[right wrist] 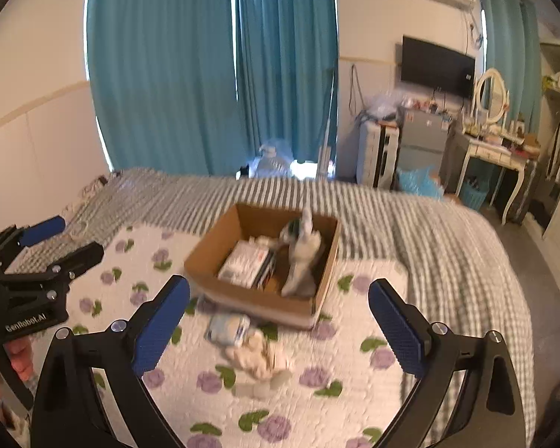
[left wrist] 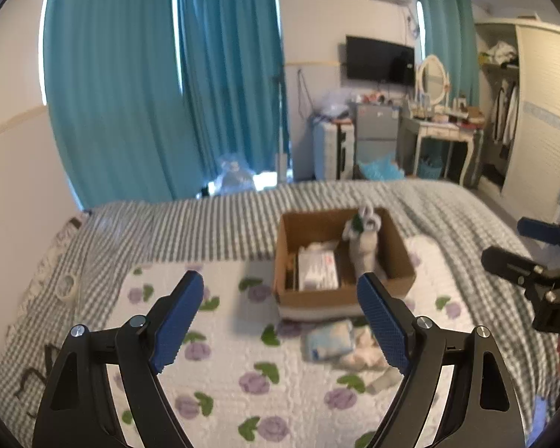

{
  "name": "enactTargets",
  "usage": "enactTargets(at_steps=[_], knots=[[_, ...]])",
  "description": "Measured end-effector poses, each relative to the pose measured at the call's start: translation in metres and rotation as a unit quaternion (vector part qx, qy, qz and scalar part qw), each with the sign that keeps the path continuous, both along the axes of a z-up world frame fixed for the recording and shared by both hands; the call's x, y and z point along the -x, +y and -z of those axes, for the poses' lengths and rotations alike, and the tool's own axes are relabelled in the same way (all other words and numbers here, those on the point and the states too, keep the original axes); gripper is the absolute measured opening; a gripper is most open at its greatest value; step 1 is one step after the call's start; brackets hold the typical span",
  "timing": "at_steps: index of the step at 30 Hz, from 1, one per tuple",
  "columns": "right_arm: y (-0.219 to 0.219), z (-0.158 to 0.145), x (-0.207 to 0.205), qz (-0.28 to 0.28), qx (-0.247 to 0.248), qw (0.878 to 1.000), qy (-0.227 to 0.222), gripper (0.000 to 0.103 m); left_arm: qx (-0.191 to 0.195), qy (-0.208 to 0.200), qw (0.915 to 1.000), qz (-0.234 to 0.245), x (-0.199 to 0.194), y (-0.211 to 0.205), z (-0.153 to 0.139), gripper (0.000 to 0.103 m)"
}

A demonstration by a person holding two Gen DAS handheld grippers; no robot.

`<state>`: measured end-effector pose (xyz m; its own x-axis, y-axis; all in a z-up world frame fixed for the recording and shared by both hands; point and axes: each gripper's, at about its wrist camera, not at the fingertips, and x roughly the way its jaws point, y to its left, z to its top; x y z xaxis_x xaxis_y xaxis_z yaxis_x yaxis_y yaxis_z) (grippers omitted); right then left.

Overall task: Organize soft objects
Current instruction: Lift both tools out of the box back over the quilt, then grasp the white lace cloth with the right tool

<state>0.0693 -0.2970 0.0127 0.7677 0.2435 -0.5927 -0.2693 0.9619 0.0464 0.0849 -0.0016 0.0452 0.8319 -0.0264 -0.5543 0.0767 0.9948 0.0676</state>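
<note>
Left wrist view: left gripper (left wrist: 280,321) wide open, holding nothing, up over the floral quilt (left wrist: 224,373) | right gripper (right wrist: 280,326) also spread apart and empty | cardboard box (right wrist: 209,257) sits on the quilt with a grey-white plush (right wrist: 302,261) upright inside next to a white packet (right wrist: 242,261) | blue-white pack (right wrist: 229,326) and crumpled cream cloth (right wrist: 257,356) lie on the quilt just in front of the box
</note>
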Motion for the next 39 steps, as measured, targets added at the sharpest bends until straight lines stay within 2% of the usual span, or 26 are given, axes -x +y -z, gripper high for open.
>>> enactTargets(at_steps=[4,11,14,19,21,22,30,31,33,35,39], knots=[[0.005,0.041,-0.012,-0.011,0.004,0.999,0.036,0.097,0.000,0.029,0.9995,-0.011,-0.006,0.004,0.034,0.086],[0.024,0.129,-0.042,-0.034,0.013,0.993,0.111,0.097,-0.002,0.081,0.9965,-0.020,-0.025,0.005,0.101,0.086],[0.031,0.156,-0.053,-0.039,0.020,0.990,0.132,0.097,-0.003,0.108,0.9940,-0.019,-0.036,0.005,0.124,0.086],[0.049,0.182,-0.065,-0.071,0.021,0.985,0.153,0.084,-0.014,0.133,0.9908,-0.020,-0.052,0.008,0.149,0.086],[0.056,0.189,-0.069,-0.078,0.021,0.983,0.166,0.073,-0.010,0.138,0.9901,-0.021,-0.056,0.011,0.154,0.086],[0.061,0.194,-0.070,-0.083,0.024,0.981,0.172,0.071,-0.009,0.140,0.9898,-0.022,-0.058,0.013,0.157,0.086],[0.084,0.233,-0.092,-0.086,0.057,0.972,0.209,0.068,-0.012,0.162,0.9866,-0.020,-0.069,0.022,0.178,0.086],[0.084,0.237,-0.096,-0.083,0.061,0.972,0.213,0.065,-0.012,0.164,0.9862,-0.020,-0.071,0.022,0.180,0.086],[0.084,0.243,-0.101,-0.073,0.070,0.971,0.217,0.040,-0.015,0.167,0.9857,-0.017,-0.072,0.021,0.183,0.086],[0.082,0.240,-0.102,-0.067,0.066,0.973,0.211,0.025,-0.017,0.170,0.9852,-0.016,-0.074,0.021,0.184,0.086],[0.066,0.216,-0.098,-0.061,0.037,0.979,0.189,0.020,-0.013,0.178,0.9839,-0.012,-0.077,0.018,0.187,0.086]])
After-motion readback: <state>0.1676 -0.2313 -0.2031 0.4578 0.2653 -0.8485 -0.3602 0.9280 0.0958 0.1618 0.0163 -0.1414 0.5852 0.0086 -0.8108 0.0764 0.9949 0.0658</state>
